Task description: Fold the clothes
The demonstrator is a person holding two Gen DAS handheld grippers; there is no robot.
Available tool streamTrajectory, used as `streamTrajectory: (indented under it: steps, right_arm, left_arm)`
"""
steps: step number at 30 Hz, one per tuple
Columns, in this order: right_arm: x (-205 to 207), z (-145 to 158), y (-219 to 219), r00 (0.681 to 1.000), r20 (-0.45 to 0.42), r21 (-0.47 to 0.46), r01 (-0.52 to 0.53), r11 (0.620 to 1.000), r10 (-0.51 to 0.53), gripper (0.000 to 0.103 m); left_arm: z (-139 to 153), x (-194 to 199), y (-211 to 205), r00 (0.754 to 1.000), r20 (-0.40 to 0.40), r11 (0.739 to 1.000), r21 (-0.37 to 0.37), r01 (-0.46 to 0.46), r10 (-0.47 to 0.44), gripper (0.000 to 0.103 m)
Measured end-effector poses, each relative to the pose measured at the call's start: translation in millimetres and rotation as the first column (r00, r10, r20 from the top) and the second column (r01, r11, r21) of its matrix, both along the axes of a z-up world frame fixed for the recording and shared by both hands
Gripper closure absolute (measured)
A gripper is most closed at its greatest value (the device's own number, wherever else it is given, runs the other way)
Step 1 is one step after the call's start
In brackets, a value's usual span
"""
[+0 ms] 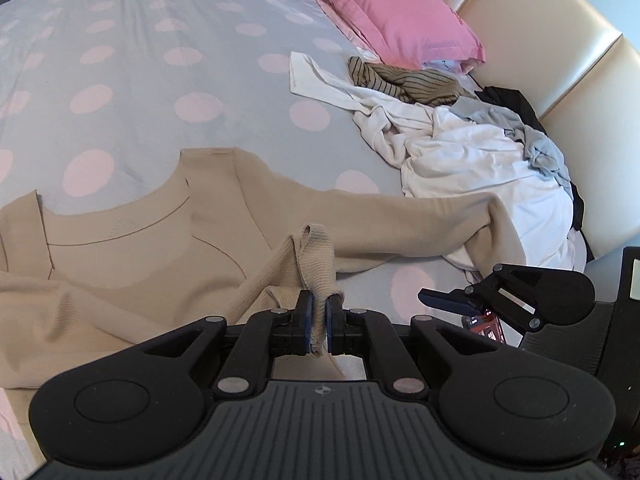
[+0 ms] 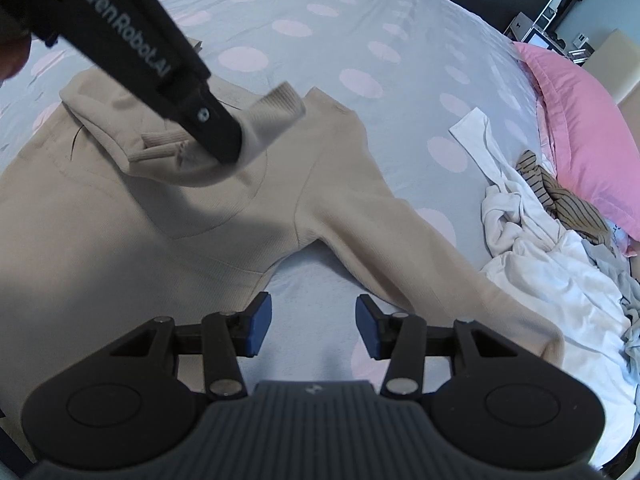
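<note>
Beige sweater (image 1: pixel 132 240) fills the left of what we see from the left wrist, spread flat on the grey bedspread (image 1: pixel 160 80) with pink dots, neckline up and one sleeve (image 1: pixel 400 216) running right toward the laundry pile (image 1: pixel 472 160). At the bottom middle, our left gripper (image 1: pixel 319 322) has its blue pads closed on the ribbed cuff (image 1: pixel 316 256) of the other sleeve, which stands up between them over the sweater's body. Right of that we see the right gripper (image 1: pixel 444 298) from the side, over the bedspread. The pile lies further right: white garments, a brown striped piece (image 1: pixel 404 84), grey and black cloth, with a pink pillow (image 1: pixel 384 8) behind it against the cream padded headboard (image 1: pixel 540 40).

From the right wrist, the left gripper's black body crosses the upper left, and there we read "GenRobot.AI" in pale letters (image 2: pixel 126 34). Its tip comes down on the cuff (image 2: pixel 276 108), which is blurred, above the sweater's (image 2: pixel 120 240) chest. Below, our right gripper (image 2: pixel 314 326) hangs with its jaws apart and nothing between them, only bare bedspread (image 2: pixel 320 20) beneath, in the gap between the sweater's side and the outstretched sleeve (image 2: pixel 400 248). To the right lie the pile (image 2: pixel 560 280) and the pillow (image 2: pixel 580 120).
</note>
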State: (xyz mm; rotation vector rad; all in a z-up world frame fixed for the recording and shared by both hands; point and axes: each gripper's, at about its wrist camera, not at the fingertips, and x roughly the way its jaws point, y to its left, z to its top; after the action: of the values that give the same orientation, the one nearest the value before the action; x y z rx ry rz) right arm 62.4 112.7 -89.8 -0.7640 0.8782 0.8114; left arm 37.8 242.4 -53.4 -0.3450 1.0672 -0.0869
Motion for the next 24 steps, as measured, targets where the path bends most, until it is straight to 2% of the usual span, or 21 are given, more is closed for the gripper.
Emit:
streamTrajectory:
  steps: [5,6,8,10,14,18,20,24]
  right_arm:
    - [-0.6,5.7,1.4,1.0,-0.017,0.021,0.019,1.0,-0.019,0.053]
    - [-0.2,7.1,1.9,1.0,-0.018,0.024,0.019,1.0,-0.019,0.053]
    - [1.4,10.2,3.1,1.0,-0.012,0.031,0.027,0.999,-0.026,0.053]
    - [5.4,13.2,3.8,0.999,-0.017,0.046,0.047,0.998,-0.046,0.053]
    - [15.6,15.7,7.2,0.993,-0.086,0.107,0.094,0.99,-0.085,0.056]
    - [33.2,10.7,9.6,0.971,-0.174,0.176,0.194,0.965,-0.163,0.06]
    - [41.3,5.4,12.7,0.958,-0.211,0.192,0.234,0.953,-0.193,0.06]
    - [54.2,-10.0,19.3,0.941,-0.232,0.171,0.29,0.942,-0.248,0.06]
  left_arm:
    - [-4.2,-3.5,7.2,1.0,-0.008,0.998,-0.068,0.005,-0.005,0.08]
    - [-4.3,-4.9,9.3,1.0,-0.007,0.996,-0.084,0.008,-0.008,0.074]
    - [-2.1,-8.9,13.2,1.0,-0.003,0.997,-0.077,0.007,-0.007,0.065]
    - [1.1,-14.7,19.0,1.0,0.006,0.998,-0.06,0.004,-0.004,0.064]
    - [6.7,-32.5,43.5,1.0,0.01,0.999,-0.038,-0.021,0.022,0.064]
    - [10.6,-61.4,83.8,0.997,0.028,0.995,0.07,-0.075,0.073,0.064]
    - [8.1,-76.0,111.2,0.992,0.02,0.985,0.117,-0.125,0.124,0.064]
    - [-1.4,-98.3,170.2,0.964,0.014,0.954,0.141,-0.265,0.266,0.064]
